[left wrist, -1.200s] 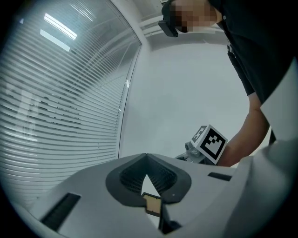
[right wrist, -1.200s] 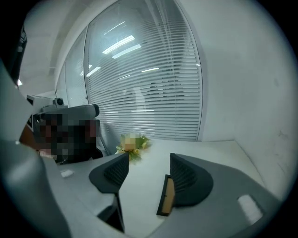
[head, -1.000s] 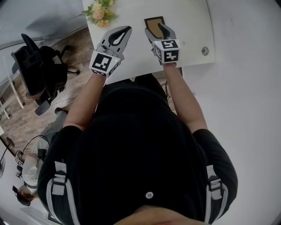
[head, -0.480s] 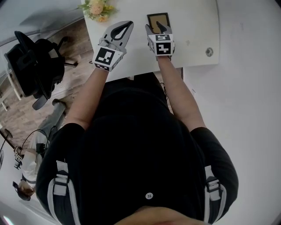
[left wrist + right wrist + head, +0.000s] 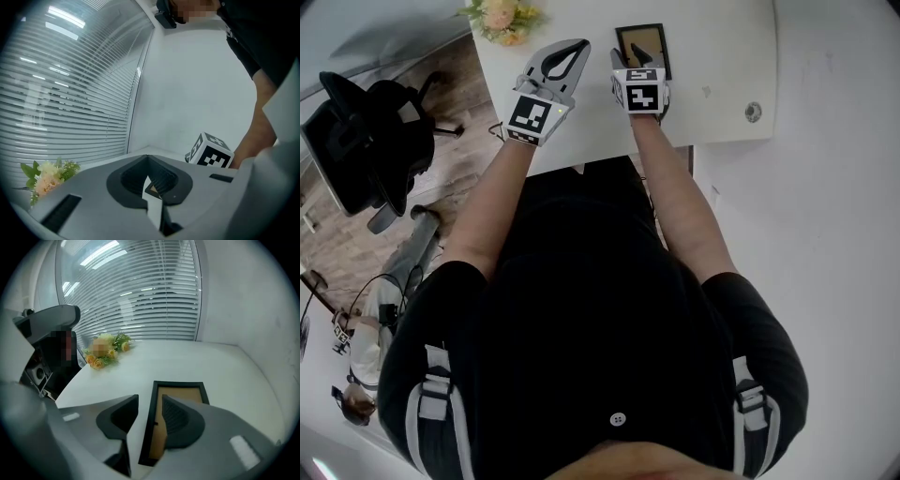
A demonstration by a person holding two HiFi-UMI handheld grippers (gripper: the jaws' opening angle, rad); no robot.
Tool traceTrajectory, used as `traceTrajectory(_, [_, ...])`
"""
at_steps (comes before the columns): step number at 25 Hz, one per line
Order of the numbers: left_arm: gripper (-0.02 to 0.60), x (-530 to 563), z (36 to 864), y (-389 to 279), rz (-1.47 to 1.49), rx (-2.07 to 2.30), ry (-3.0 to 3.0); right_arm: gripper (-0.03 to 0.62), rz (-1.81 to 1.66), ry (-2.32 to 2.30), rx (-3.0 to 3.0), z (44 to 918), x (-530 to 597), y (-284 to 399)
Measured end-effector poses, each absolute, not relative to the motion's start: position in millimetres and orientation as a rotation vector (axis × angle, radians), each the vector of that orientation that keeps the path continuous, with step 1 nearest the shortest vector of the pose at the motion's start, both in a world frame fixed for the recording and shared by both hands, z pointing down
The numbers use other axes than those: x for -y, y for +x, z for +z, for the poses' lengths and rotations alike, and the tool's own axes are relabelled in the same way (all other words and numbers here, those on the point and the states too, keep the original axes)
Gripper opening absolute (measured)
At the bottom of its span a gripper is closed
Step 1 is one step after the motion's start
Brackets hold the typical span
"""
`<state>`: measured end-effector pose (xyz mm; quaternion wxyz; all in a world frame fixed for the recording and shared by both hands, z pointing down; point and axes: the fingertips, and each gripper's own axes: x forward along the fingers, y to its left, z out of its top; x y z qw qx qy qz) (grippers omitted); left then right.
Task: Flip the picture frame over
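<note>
The picture frame lies flat on the white table, black rim round a brown back board, which faces up. My right gripper points steeply down at its near left corner. Its jaws are closing and straddle the frame's left rail: one finger is over the bare table, the other over the brown board. A strip of table still shows between the left finger and the rail. My left gripper hovers left of the frame with its tips together and holds nothing.
A small bunch of pale flowers lies at the table's far left corner. A round cable grommet sits near the table's right front corner. A black office chair stands on the floor to the left. Window blinds run behind the table.
Both grippers have sunk toward the table. The right gripper has tipped further down and its jaws have narrowed around the frame's left rail.
</note>
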<state>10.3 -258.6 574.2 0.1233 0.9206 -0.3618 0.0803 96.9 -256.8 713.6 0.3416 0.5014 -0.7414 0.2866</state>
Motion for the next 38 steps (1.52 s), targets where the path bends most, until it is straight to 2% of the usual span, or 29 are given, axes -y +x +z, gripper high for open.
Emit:
traceTrajectory(8, [0.003,258,588,15,0.228,1.033,2.663,0.143,0.721,1.288,1.894,733,257,95])
traceTrajectory(17, [0.003,256,587,9,0.226,1.050,2.641,0.052,0.649,1.294,1.835,737,255,93])
traceTrajectory(38, [0.003,226,525,2,0.159,1.055,2.730,0.051,0.745,1.433,1.929,653,240,104])
